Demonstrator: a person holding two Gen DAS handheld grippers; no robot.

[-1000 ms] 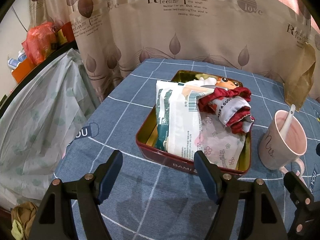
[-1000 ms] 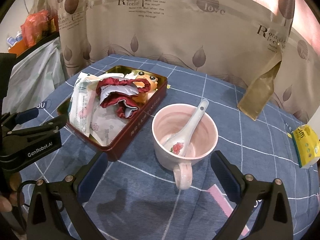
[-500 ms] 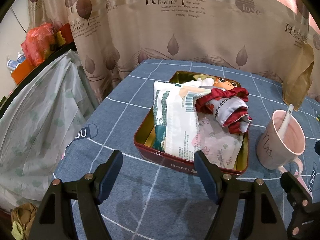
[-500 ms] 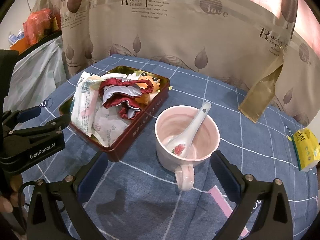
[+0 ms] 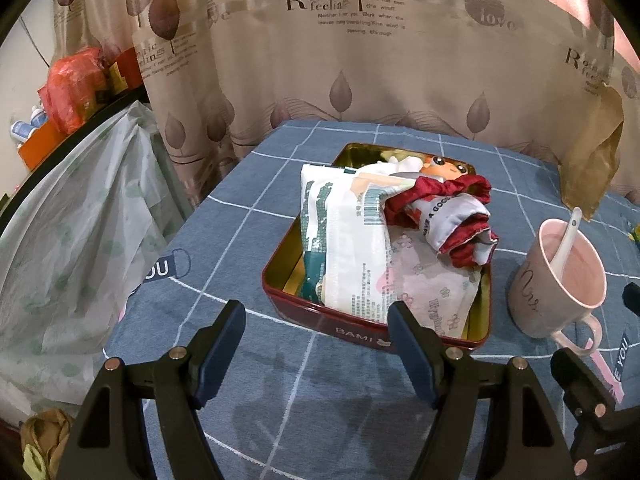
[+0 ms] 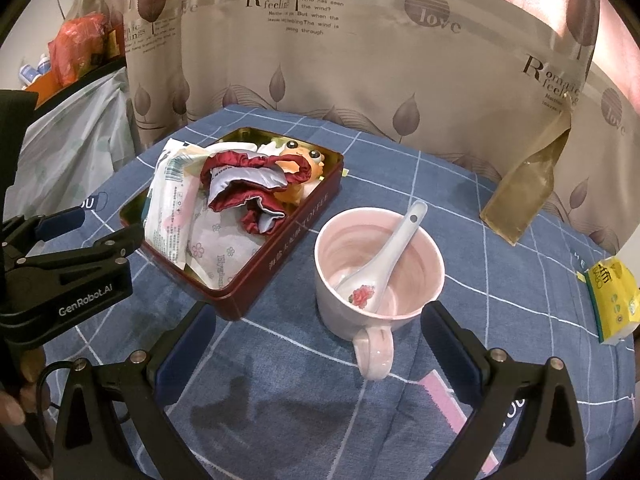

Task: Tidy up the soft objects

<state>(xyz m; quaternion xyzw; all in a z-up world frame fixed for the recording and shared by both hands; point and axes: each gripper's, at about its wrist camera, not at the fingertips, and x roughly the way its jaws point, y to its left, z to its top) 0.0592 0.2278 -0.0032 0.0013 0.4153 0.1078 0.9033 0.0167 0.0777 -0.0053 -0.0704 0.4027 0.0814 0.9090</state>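
Observation:
A dark red tin (image 5: 360, 330) (image 6: 296, 236) sits on the blue checked tablecloth. Inside lie white tissue packs (image 5: 344, 240) (image 6: 172, 208), a red and grey eye mask (image 5: 448, 216) (image 6: 244, 184) and an orange plush toy (image 5: 444, 168) (image 6: 300, 156). My left gripper (image 5: 316, 340) is open and empty, just in front of the tin's near wall. My right gripper (image 6: 316, 344) is open and empty, in front of the pink mug (image 6: 376, 268).
The pink mug (image 5: 560, 280) holds a white spoon (image 6: 384, 256), right of the tin. A yellow tissue pack (image 6: 612, 300) lies at the table's right edge. A curtain (image 5: 360, 60) hangs behind. A plastic-covered pile (image 5: 72, 240) stands left of the table.
Both grippers have drawn back slightly from the tin and mug, still open. The objects in the tin have not moved.

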